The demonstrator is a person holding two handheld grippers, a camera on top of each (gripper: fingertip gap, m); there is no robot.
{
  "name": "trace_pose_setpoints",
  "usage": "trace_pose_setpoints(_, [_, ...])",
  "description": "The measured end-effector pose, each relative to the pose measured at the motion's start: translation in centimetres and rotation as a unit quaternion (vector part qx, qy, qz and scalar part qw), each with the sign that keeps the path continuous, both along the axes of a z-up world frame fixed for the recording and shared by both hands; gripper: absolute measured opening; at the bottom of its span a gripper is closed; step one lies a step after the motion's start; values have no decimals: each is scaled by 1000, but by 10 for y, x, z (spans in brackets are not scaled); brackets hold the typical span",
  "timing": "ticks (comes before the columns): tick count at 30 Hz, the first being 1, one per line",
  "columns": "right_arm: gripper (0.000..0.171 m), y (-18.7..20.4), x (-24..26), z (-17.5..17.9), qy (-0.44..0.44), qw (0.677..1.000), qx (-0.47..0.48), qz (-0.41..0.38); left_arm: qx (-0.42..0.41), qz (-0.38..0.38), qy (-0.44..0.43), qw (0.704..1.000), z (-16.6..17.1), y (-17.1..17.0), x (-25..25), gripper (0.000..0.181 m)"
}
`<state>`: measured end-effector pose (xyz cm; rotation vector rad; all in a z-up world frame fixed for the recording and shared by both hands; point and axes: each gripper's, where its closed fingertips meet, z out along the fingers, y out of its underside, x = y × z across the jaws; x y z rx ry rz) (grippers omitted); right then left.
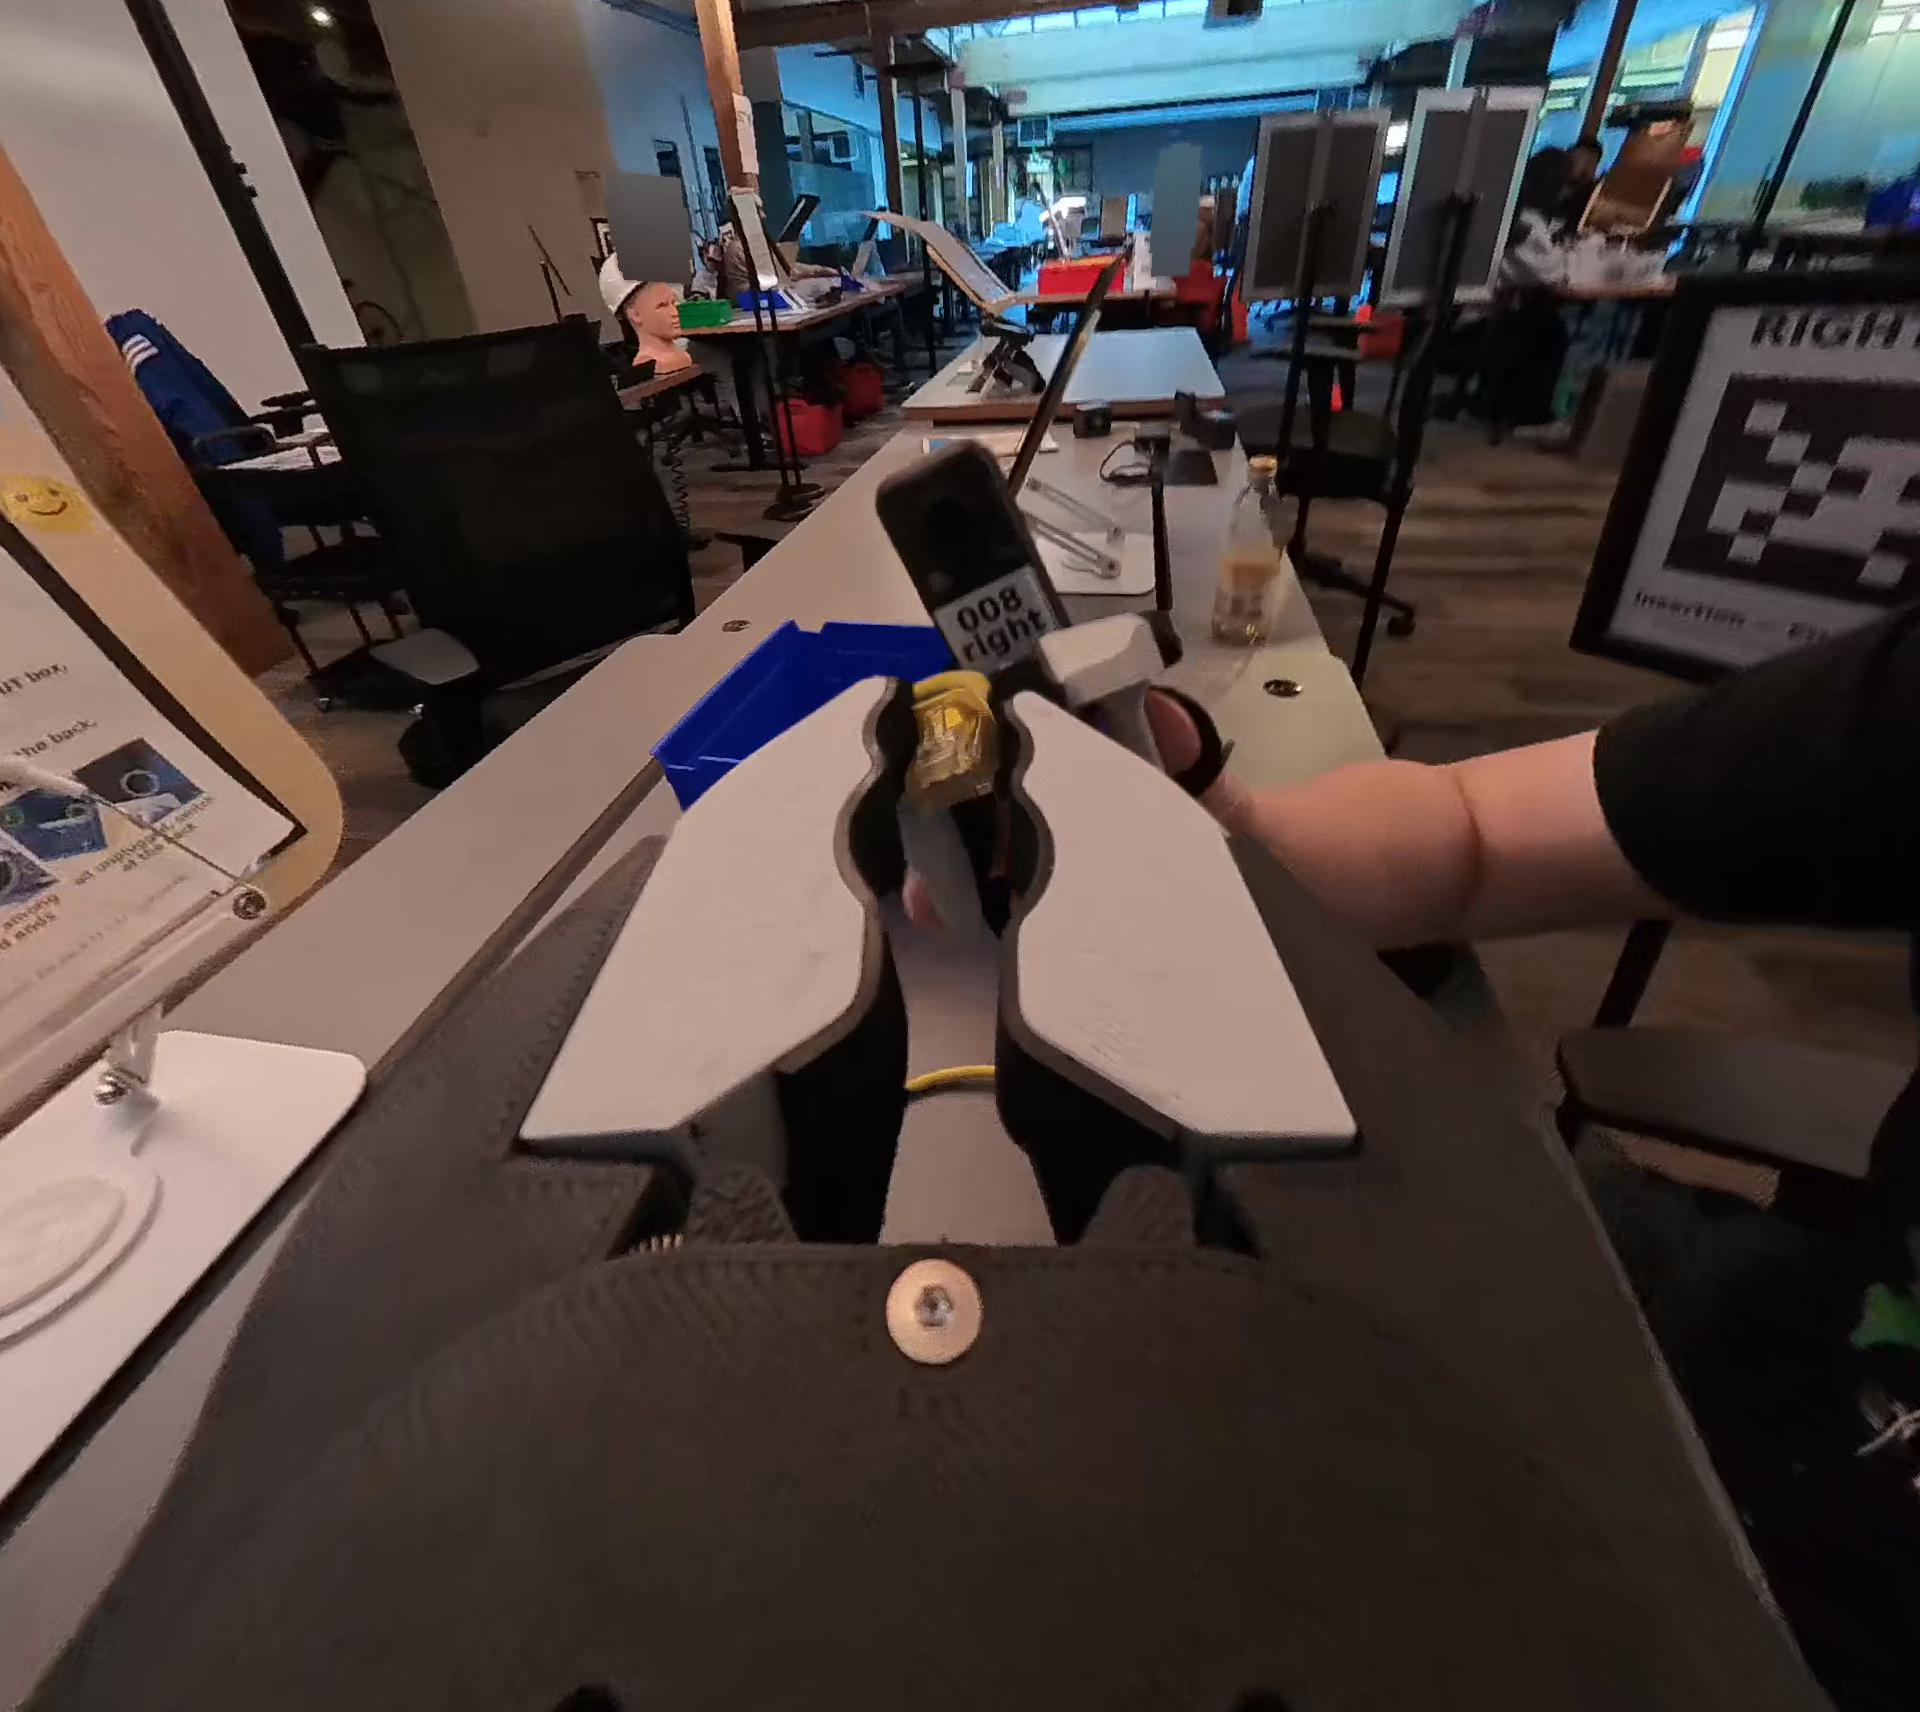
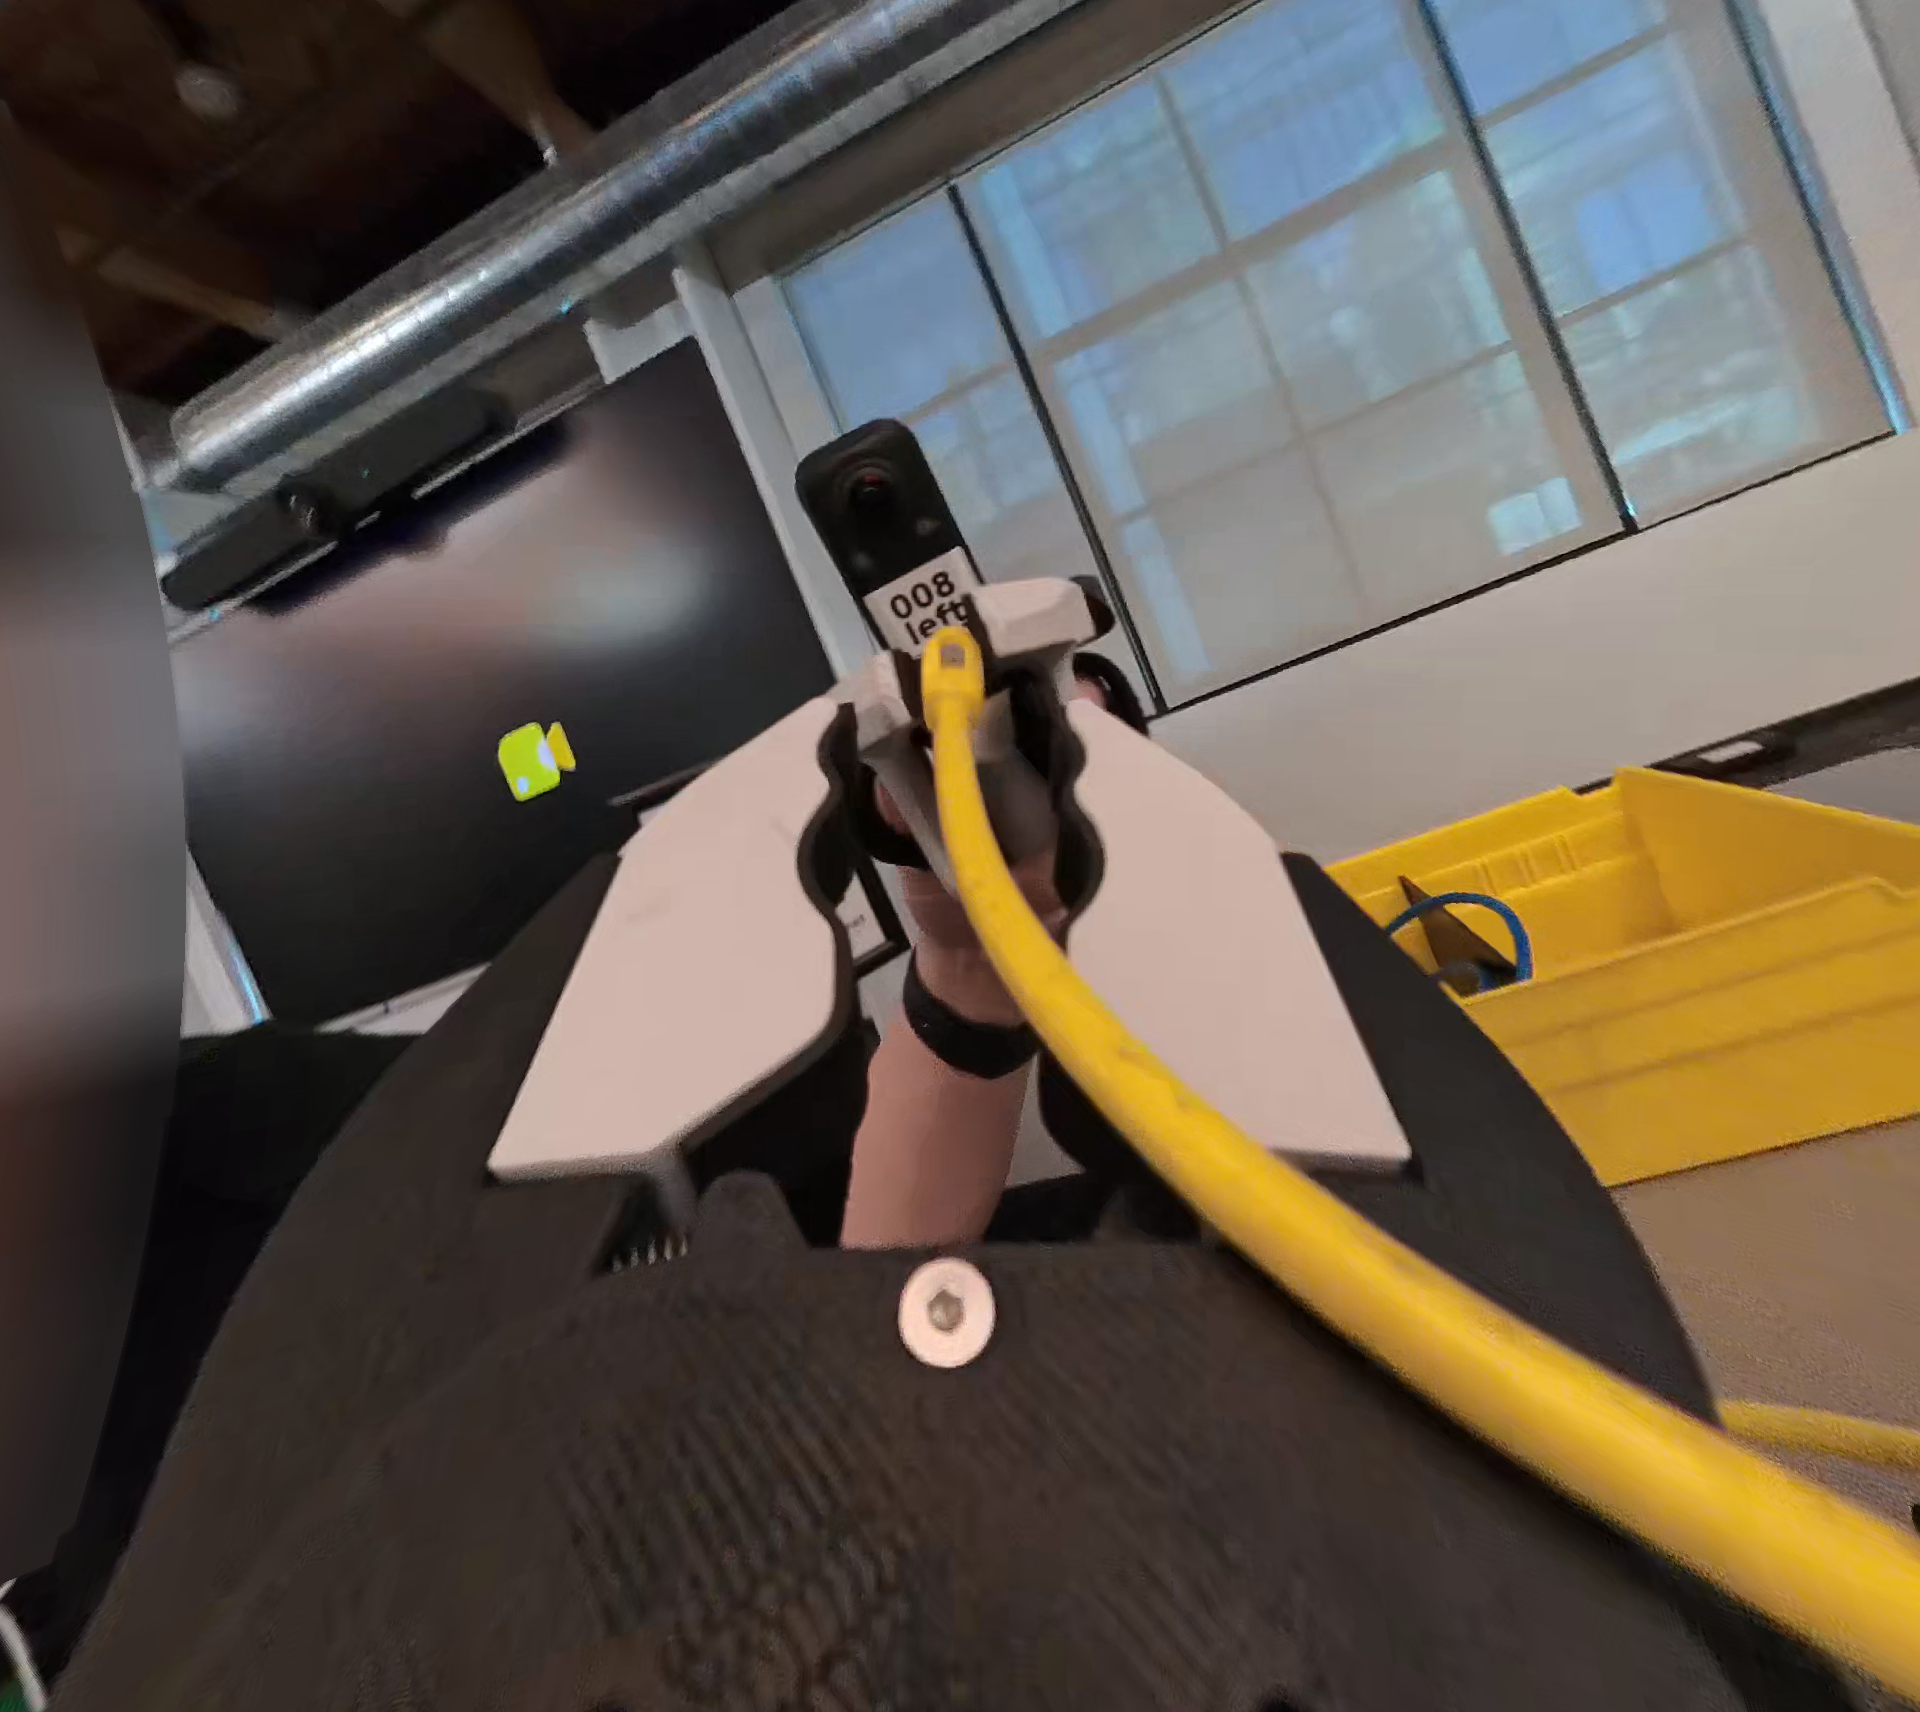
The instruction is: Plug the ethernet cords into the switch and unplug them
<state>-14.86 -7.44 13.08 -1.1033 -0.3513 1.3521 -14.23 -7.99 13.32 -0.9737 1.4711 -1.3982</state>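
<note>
1. Between the grey, black-edged tips of the left gripper (image 1: 948, 727) sits the clear plastic plug (image 1: 951, 743) of a round yellow rubber-jacketed ethernet cord (image 2: 1039, 966). Its jaws look pressed against the plug's two sides.
2. From that plug the cord arcs back over the right gripper (image 2: 951, 789) and crosses above its right-hand finger towards the lower right. The right gripper's jaws stand apart and grip nothing; the left gripper's tips show through the gap.
3. Both grippers face each other, close together, raised above the grey table (image 1: 499, 862). No switch shows in either view.
4. The cord is likely light and springy: it keeps a smooth bend rather than drooping limp, so its trailing length may tug the plug sideways.
5. The plug is probably hard, small and somewhat slick, with a thin latch tab that could snap or be pressed by mistake.
6. The best hold is likely on the plug's flat sides or the yellow boot just behind it, leaving the contact end free.
7. A yellow plastic bin (image 2: 1662, 1018) near the right gripper holds a blue cord (image 2: 1507, 930).
</note>
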Motion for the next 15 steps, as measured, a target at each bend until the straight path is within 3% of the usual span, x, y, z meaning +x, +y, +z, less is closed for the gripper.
trace_pose_setpoints(2, [18,-5,-1,2,-20,1000,12,-2,13,-5,-1,1000,-1,-4,0,16])
trace_pose_setpoints(7, [11,-7,-7,-3,-48,998,-14,25,34,-24,12,999,-5,-8,-7,15])
trace_pose_setpoints(9, [11,-6,-10,-7,-54,998,-29,33,98,8,13,995,-8,-5,-11,17])
trace_pose_setpoints(12, [11,-3,-7,-8,-50,997,-41,32,208,103,2,973,-8,8,-17,46])
trace_pose_setpoints(15, [11,-2,-7,-11,-65,996,-50,35,290,145,-13,946,-10,11,-19,49])
